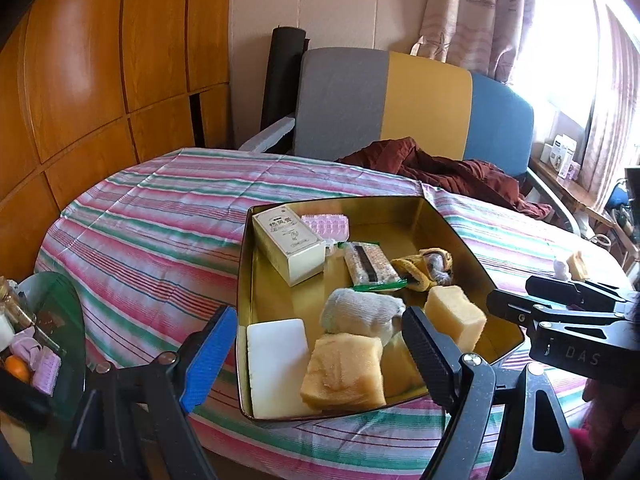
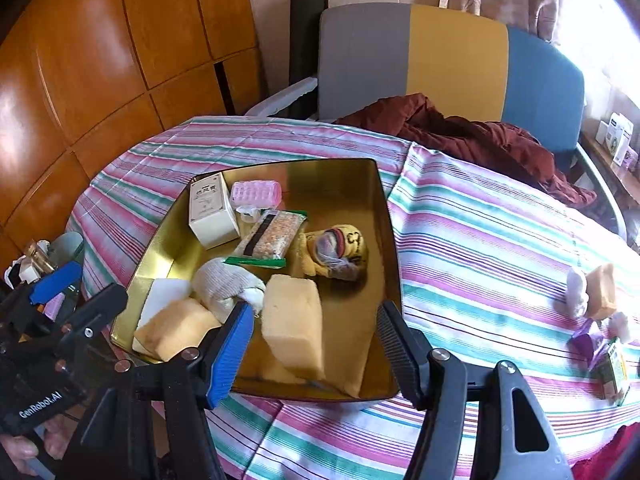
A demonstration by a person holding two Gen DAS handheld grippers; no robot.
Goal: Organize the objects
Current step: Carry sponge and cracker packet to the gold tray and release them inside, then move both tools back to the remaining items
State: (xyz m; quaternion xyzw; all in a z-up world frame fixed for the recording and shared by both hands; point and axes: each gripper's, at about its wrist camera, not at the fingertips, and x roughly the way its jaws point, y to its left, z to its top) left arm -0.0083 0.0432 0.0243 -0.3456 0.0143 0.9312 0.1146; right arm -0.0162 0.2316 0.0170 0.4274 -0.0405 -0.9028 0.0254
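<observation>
Tin half filled, both tools empty

Tin (image 2: pixel 390 248), gold inside and shallow, sat on a counter (image 2: pixel 480 216) covered with a pink, green and white striped cloth. Collected in it were a white carton (image 2: pixel 212 216), a pink brush (image 2: pixel 256 194), a wrapped snack bar (image 2: pixel 268 238), a yellow knitted sock bundle (image 2: pixel 336 254), a grey rolled sock (image 2: pixel 224 286), a white block (image 1: pixel 276 364) and several tan sponges (image 2: pixel 294 330), lying loosely and partly against one another, probably dropped in rather than arranged.

The right tool (image 2: pixel 314 352) hovered just above the near edge of the tin, its jaws wide apart and holding nothing; the tallest sponge stood in the gap ahead of them, untouched. The left tool (image 1: pixel 316 356) was likewise wide open and empty at the tin's near left side, over the white block and a sponge.

Well to the right, outside the tin, more items waited on the cloth: another tan sponge (image 2: pixel 602 292), small white pieces (image 2: pixel 576 292), a purple wrapper (image 2: pixel 586 340) and a small green-printed pack (image 2: pixel 614 372). These seemed to be what remained to gather, so the sorting looked well along but unfinished. A dark red garment (image 2: pixel 460 132) lay at the counter's far edge, before a grey, yellow and blue chair (image 2: pixel 452 52).
</observation>
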